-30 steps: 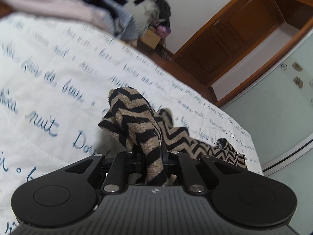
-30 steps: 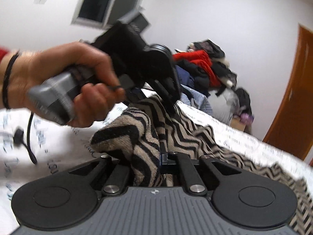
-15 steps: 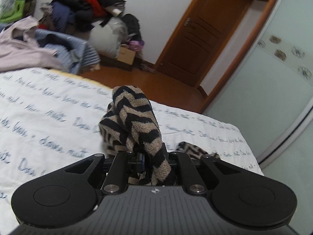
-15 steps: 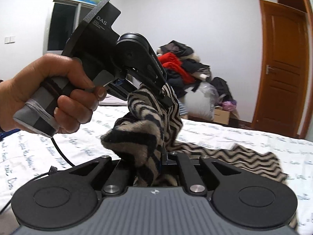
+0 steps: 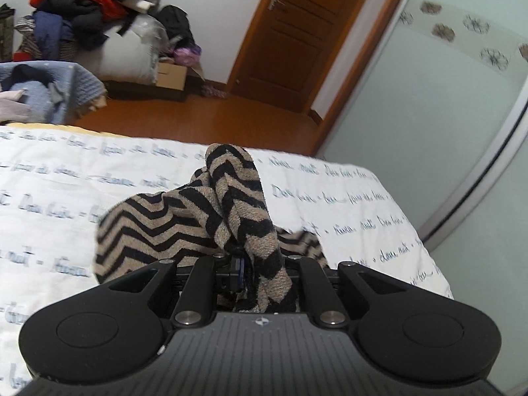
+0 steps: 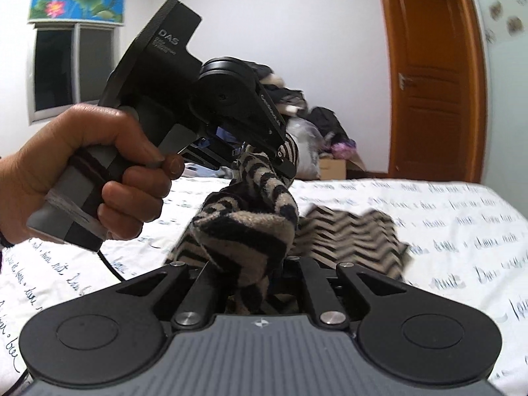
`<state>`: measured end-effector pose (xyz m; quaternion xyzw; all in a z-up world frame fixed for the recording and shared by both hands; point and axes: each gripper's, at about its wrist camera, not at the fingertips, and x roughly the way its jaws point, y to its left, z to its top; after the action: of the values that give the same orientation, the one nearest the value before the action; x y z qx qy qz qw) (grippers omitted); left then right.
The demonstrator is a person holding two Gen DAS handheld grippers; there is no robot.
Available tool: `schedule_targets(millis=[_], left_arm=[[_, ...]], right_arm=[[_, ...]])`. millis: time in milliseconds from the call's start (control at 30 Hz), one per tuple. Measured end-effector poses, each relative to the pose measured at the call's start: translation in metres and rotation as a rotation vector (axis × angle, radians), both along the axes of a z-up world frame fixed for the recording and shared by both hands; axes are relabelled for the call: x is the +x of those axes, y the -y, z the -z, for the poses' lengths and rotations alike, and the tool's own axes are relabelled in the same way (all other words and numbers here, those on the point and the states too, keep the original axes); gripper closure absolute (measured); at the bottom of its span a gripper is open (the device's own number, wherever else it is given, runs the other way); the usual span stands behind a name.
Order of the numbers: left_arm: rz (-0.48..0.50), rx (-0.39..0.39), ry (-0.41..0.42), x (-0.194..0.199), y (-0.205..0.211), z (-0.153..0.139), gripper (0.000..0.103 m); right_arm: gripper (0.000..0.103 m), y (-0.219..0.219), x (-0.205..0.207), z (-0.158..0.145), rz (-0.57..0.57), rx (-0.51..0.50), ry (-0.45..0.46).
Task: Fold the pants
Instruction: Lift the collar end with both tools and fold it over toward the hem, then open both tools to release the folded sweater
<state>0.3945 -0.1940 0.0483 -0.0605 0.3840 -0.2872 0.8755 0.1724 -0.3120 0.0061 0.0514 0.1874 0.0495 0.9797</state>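
The pants (image 5: 184, 221) are tan with black zigzag stripes. One bunched end rises between the fingers of my left gripper (image 5: 254, 264), which is shut on the cloth above the white quilt. My right gripper (image 6: 257, 280) is shut on another bunch of the pants (image 6: 250, 231). In the right wrist view a hand (image 6: 76, 171) holds the left gripper (image 6: 280, 168) just ahead and above, its tips pinching the same fabric. The rest of the pants (image 6: 353, 234) trails blurred over the bed to the right. Both sets of fingertips are hidden by cloth.
The bed's white quilt (image 5: 82, 178) with blue script fills the foreground; its far edge meets a wooden floor (image 5: 198, 115). A pile of clothes (image 5: 85, 23) and a cardboard box (image 5: 171, 76) stand by the wall. A brown door (image 6: 429, 76) and a sliding glass panel (image 5: 445, 115) lie to the right.
Both grippers have swept across the bed with the pants and rolled; the view has turned toward the door and floor. The trailing cloth has been dragged along behind. Both grips are unchanged.
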Motion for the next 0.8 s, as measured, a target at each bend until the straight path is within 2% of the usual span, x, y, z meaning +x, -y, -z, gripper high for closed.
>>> schedule_targets(millis=[267,400,500,567,633,667,767,800], left_arm=[[0.045,0.074,-0.021,-0.002,0.052,0.022,0.090],[0.084,0.160,-0.012,-0.003,0.075,0.034,0.087],[0.097,0.182,-0.033,0.000,0.085,0.040,0.076],[0.101,0.166,-0.048,0.003,0.089,0.041,0.052],[0.110,0.125,-0.037,0.002,0.093,0.038,0.037],[0.119,0.108,-0.023,0.000,0.095,0.035,0.033],[0.137,0.090,0.019,-0.005,0.099,0.024,0.031],[0.127,0.089,0.035,-0.006,0.099,0.020,0.031]], right_arm=[[0.097,0.049,-0.009,0.015,0.083,0.161,-0.058],[0.097,0.059,-0.017,0.022,0.096,0.232,-0.106],[0.095,0.068,-0.016,0.030,0.106,0.301,-0.143],[0.092,0.076,-0.016,0.033,0.107,0.356,-0.158],[0.088,0.085,-0.017,0.036,0.108,0.419,-0.178],[0.087,0.090,-0.018,0.037,0.111,0.451,-0.185],[0.085,0.106,-0.023,0.040,0.116,0.548,-0.197],[0.081,0.111,-0.024,0.040,0.124,0.569,-0.198]])
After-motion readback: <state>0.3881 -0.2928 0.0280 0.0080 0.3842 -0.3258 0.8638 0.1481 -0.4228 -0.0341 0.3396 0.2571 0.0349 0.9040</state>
